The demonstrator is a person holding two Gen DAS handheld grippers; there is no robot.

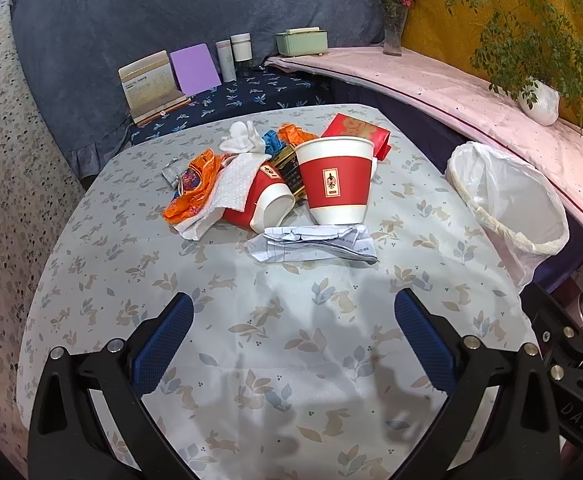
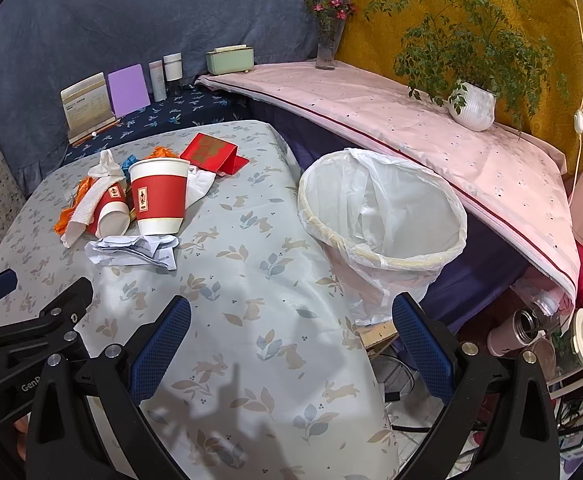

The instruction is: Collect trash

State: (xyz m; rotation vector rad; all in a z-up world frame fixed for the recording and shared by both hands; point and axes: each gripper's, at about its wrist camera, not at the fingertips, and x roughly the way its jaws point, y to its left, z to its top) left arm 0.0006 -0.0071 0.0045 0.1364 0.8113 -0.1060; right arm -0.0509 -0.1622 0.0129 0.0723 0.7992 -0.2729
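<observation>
A heap of trash lies on the table: an upright red and white paper cup (image 1: 336, 180) (image 2: 159, 201), a tipped paper cup (image 1: 260, 203) (image 2: 109, 215), crumpled white paper (image 1: 311, 243) (image 2: 131, 253), a white tissue (image 1: 231, 188), orange wrappers (image 1: 193, 188) and a red packet (image 1: 357, 130) (image 2: 213, 152). A bin lined with a white bag (image 1: 511, 204) (image 2: 383, 220) stands at the table's right edge. My left gripper (image 1: 293, 312) is open and empty, short of the heap. My right gripper (image 2: 291, 316) is open and empty, near the bin.
The table (image 1: 251, 360) has a rabbit-print cloth. Behind it stand a card holder (image 1: 151, 84), a purple card (image 1: 195, 69), bottles (image 1: 233, 56) and a green box (image 1: 301, 42). A pink shelf (image 2: 411, 120) carries a vase (image 2: 327, 48) and a potted plant (image 2: 473, 106).
</observation>
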